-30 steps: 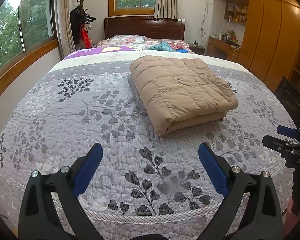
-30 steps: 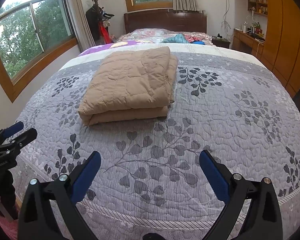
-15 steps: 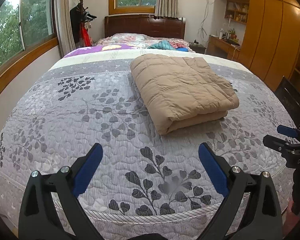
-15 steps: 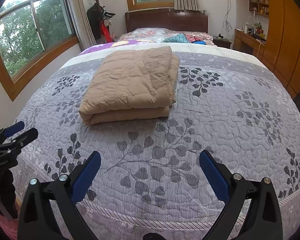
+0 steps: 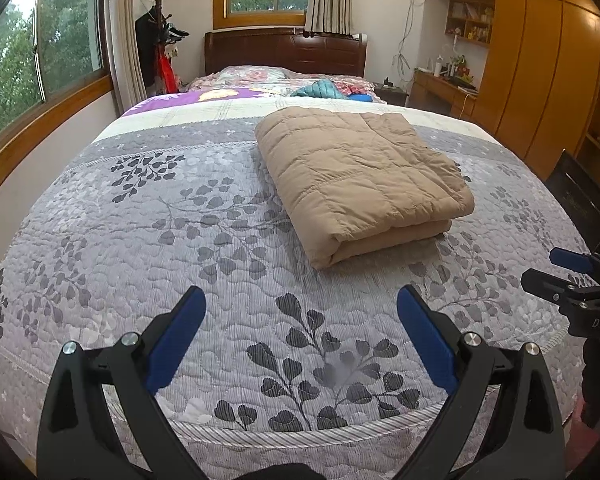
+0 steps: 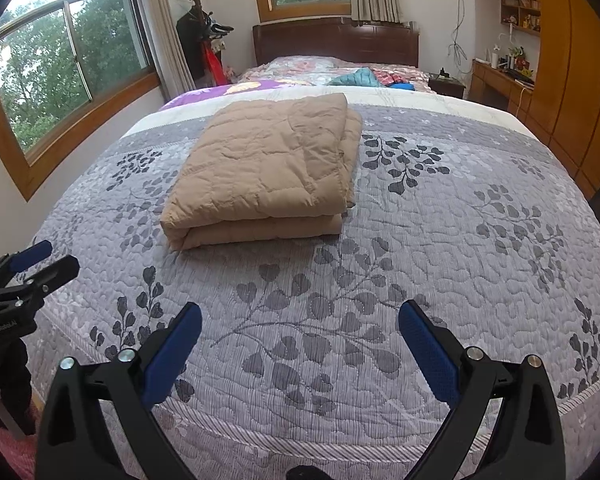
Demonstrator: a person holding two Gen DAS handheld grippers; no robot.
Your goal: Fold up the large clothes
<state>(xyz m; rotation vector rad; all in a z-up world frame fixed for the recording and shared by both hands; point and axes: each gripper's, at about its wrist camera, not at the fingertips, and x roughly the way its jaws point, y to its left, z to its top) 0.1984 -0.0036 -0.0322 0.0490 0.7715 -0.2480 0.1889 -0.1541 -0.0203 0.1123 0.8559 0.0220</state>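
Note:
A tan quilted garment [image 5: 360, 180] lies folded into a thick rectangle on the grey leaf-patterned bedspread [image 5: 160, 240]; it also shows in the right wrist view [image 6: 268, 172]. My left gripper [image 5: 302, 312] is open and empty, hovering over the foot of the bed, well short of the garment. My right gripper [image 6: 300, 328] is open and empty, also near the foot of the bed. Each gripper shows at the edge of the other's view: the right one [image 5: 556, 276] and the left one [image 6: 40, 264].
More clothes [image 5: 324, 90] lie near the pillows by the dark headboard [image 5: 284, 50]. A coat stand [image 5: 160, 40] and windows are at the left. A wooden wardrobe [image 5: 540, 80] and desk [image 5: 444, 88] line the right side. A dark chair [image 5: 580, 196] stands by the bed.
Both grippers have drifted slightly; the folded garment and the bed look the same. Both stay open.

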